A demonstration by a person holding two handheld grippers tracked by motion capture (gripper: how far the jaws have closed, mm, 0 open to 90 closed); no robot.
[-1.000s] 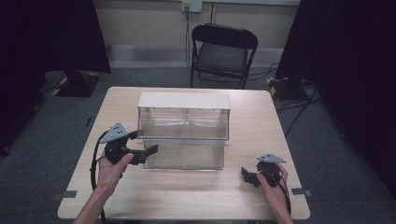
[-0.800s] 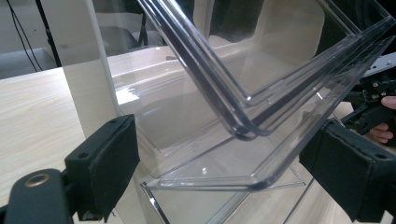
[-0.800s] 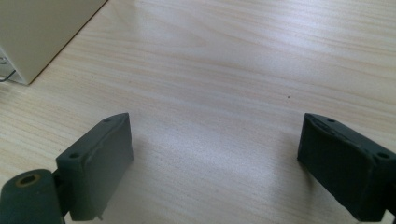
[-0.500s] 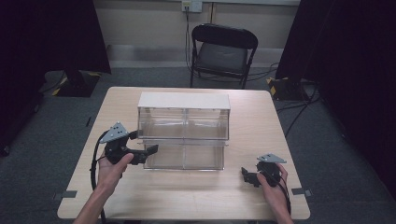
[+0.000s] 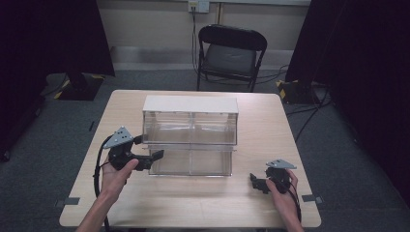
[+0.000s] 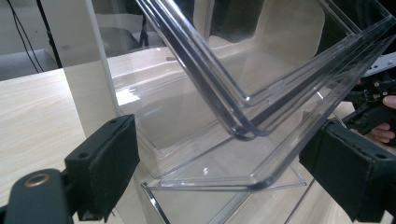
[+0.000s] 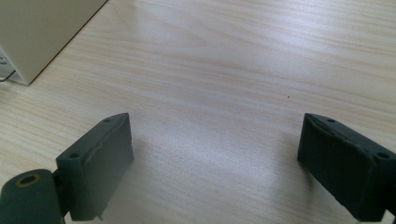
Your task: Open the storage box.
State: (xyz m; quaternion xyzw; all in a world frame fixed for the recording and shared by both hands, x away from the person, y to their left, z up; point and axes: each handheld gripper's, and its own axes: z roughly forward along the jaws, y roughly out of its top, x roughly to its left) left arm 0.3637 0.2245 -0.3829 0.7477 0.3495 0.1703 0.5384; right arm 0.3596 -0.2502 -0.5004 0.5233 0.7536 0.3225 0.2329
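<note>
Clear drawer unit [image 5: 190, 137]: centre of the high view, on the wooden table [image 5: 203, 208], white top, lower tray [image 5: 191, 162] pulled forward.
Left gripper [image 5: 145, 160]: left of centre in the high view, at the tray's left end; jaws spread wide.
Left gripper view: tilted clear tray rim [image 6: 243, 135] between the spread jaws, untouched by either; other hand at right edge.
Right gripper [image 5: 257, 182]: lower right of the high view, well apart from the unit.
Right gripper view: jaws spread over bare wood; unit's cream corner [image 7: 42, 32] upper left.
Change from earlier: none; both hands unmoved.
</note>
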